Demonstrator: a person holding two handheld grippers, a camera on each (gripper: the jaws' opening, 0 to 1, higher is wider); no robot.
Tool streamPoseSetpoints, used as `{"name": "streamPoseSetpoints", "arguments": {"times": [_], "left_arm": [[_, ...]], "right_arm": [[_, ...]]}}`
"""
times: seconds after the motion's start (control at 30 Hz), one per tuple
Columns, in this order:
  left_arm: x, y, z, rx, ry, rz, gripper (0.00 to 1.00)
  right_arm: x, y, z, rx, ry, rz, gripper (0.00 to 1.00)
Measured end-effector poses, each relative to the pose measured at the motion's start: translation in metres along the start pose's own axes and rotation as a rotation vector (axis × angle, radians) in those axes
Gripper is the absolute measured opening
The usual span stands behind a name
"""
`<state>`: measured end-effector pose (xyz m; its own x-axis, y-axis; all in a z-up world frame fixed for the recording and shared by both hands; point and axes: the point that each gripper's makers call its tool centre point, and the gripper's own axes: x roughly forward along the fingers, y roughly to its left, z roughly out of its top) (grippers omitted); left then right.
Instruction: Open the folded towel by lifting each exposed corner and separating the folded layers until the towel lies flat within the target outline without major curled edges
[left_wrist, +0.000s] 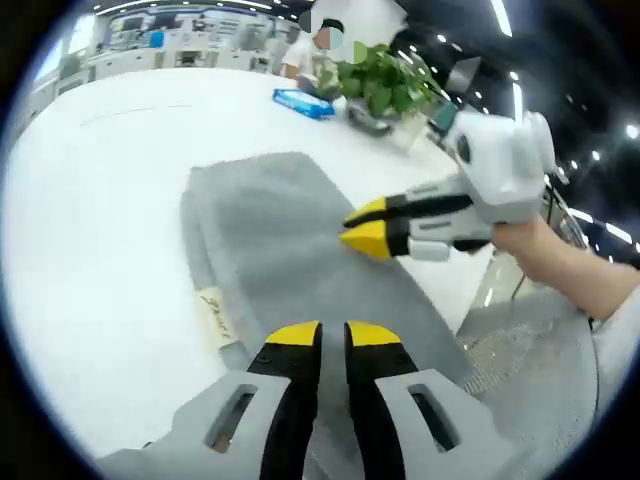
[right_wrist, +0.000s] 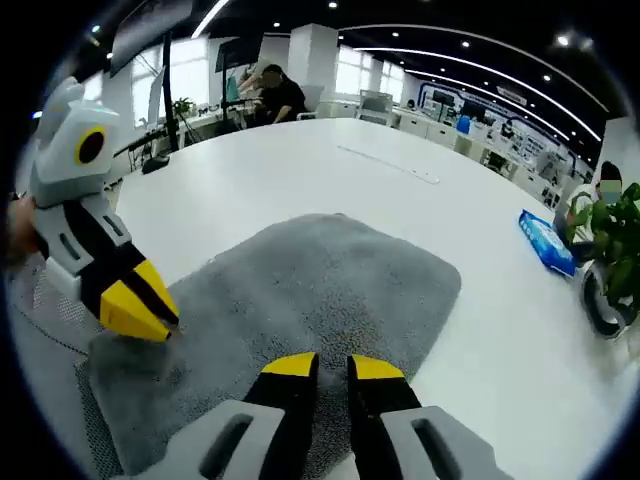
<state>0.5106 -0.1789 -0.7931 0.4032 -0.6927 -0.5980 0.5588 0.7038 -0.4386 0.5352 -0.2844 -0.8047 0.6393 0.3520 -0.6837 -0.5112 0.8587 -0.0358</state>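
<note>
grey towel (left_wrist: 290, 250) is spread near the table (left_wrist: 90, 230) edge. the left gripper (left_wrist: 333, 335) is held narrowly parted above it; the right gripper (left_wrist: 365, 227) is nearly closed, tips at the cloth.

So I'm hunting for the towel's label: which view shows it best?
The left gripper view: the label lies on the grey towel at its near-left edge. The right gripper view shows the towel without any visible label.
</note>
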Motion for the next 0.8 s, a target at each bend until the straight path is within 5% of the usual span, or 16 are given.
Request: {"name": "streamPoseSetpoints", "arguments": {"times": [0.13,0.33,0.6,0.8], "left_arm": [[-0.008,0.037,-0.004,-0.061,0.007,0.141,0.08],[-0.001,0.032,-0.017,0.002,0.075,0.136,0.08],[-0.003,0.022,-0.009,0.073,0.061,0.116,0.02],[-0.001,-0.002,0.004,0.368,0.026,0.118,0.01]], "right_arm": [[-0.01,0.007,0.003,0.002,-0.017,0.0,0.09],[-0.017,0.033,0.0,0.017,-0.033,0.046,0.09],[-0.019,0.054,0.007,0.095,-0.06,0.122,0.08],[-0.018,0.064,0.024,0.271,-0.097,0.205,0.08]]}}
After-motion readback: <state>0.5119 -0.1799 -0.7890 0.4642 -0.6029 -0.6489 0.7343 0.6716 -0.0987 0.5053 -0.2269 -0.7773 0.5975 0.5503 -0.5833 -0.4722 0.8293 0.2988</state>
